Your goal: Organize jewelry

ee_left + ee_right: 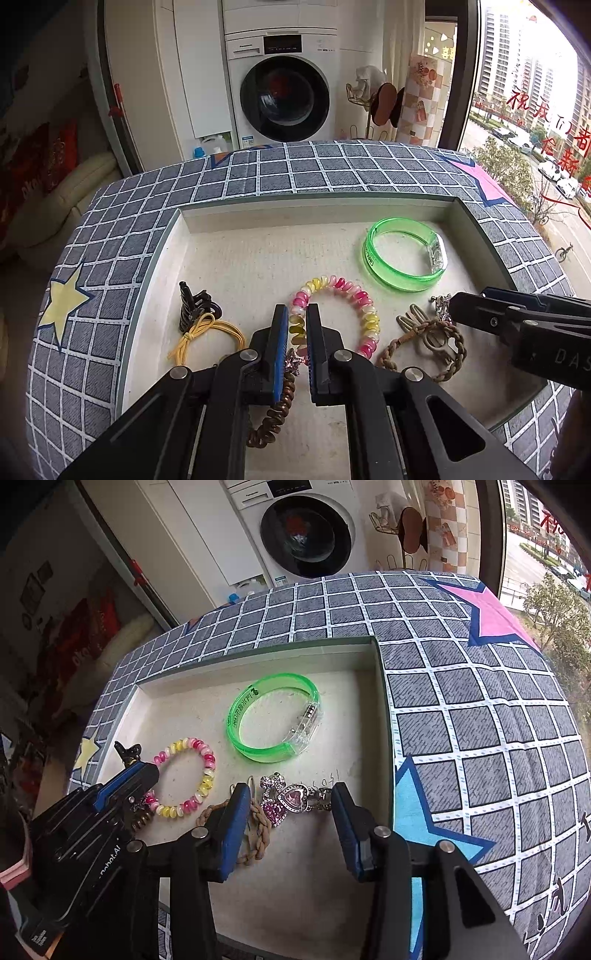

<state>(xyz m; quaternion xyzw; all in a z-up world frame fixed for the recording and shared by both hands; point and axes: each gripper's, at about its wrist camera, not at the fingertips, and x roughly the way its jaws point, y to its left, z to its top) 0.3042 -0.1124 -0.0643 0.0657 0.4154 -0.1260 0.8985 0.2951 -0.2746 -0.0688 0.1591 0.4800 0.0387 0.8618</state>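
1. Looking early in the job, judging by the layout: no groups formed yet, no piece set apart.
2. Just one container to report, a shallow white tray (258,254) sunk into the checked cloth (295,166), with no dividers to be seen.
3. Taking the green bangle (397,283) as the marker, parked in the tray's far right corner.
4. Spotting a pink-and-yellow coil tie (364,299) just near-left of the bangle, lying flat.
5. Further left of the bangle, well apart from it: a black claw clip (190,308) touching a knotted yellow elastic (189,334).
6. On the near side of the bangle: a braided brown tie (264,827) with beige clips (410,317) resting on it, and a rhinestone heart bracelet (291,799) right beside.
7. Left gripper (297,310), near-left of the bangle: pinched nearly closed, apparently on a brown coil tie (279,410) with a small star charm, coil dangling below the pads.
8. Right gripper (291,788), near side of the bangle: spread wide, straddling the heart bracelet without pressing on it, holding nothing.
9. Left to do, seemingly almost everything: sorting ties from clips from bracelets and laying each kind together.
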